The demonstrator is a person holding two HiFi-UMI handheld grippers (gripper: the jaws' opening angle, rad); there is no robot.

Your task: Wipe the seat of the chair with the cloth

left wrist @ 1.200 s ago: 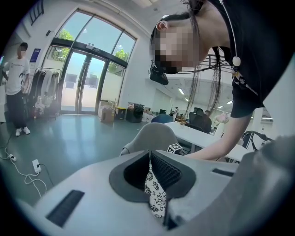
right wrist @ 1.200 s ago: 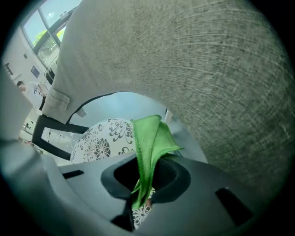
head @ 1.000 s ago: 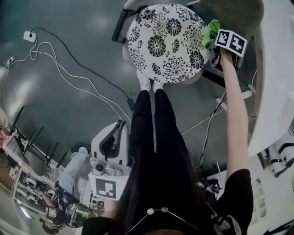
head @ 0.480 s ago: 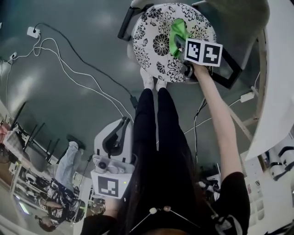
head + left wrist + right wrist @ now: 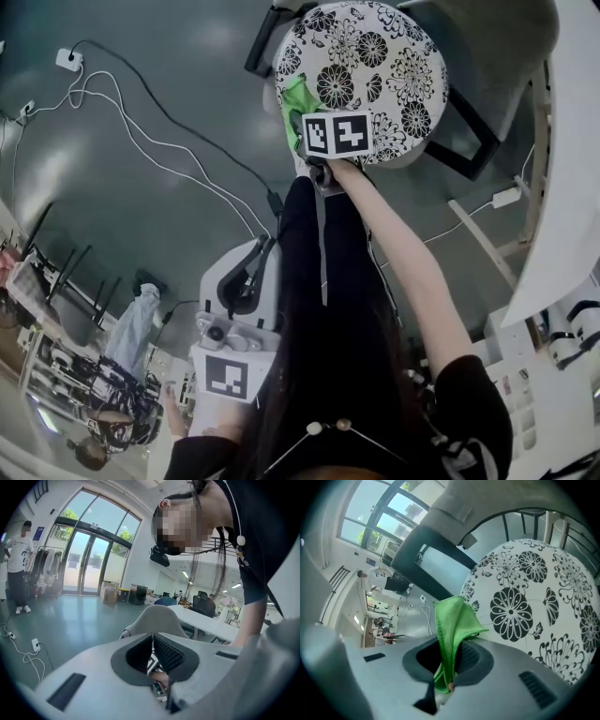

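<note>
**Me:** Grey-green hall floor (image 5: pixel 141 216) lies under me, and I'm standing right up against the chair. My right tool (image 5: pixel 450 660) is clenched on the folded green microfibre cloth (image 5: pixel 452 620). The cloth sticks out past the jaws and sits at the near left rim of the round white seat cushion printed with black flowers (image 5: pixel 375 56).

**Other:** What's just changed?

**Me:** A second ago the cloth was at the far right of the seat, beside the grey fabric backrest (image 5: pixel 492 42). Half a second ago it was mid-cushion. So one stroke has run slantwise across to the edge nearest me. I'd judge that band wiped, but I can't vouch for the parts on either side of it.

**Other:** And your other hand?

**Me:** My left tool (image 5: pixel 152 653) hangs low by my hip, well apart from the chair. Its jaws are pressed together on nothing.

**Other:** Is there room to move?

**Me:** Pulling further my way would only carry the cloth off the rim towards my legs. The open cushion lies away from me and to the right. One black armrest (image 5: pixel 261 42) stands close on the left and the other (image 5: pixel 464 141) on the right, with the backrest walling off the far side. The white table (image 5: pixel 572 187) and the white floor cable (image 5: pixel 141 131) are both clear of the stroke.
</note>
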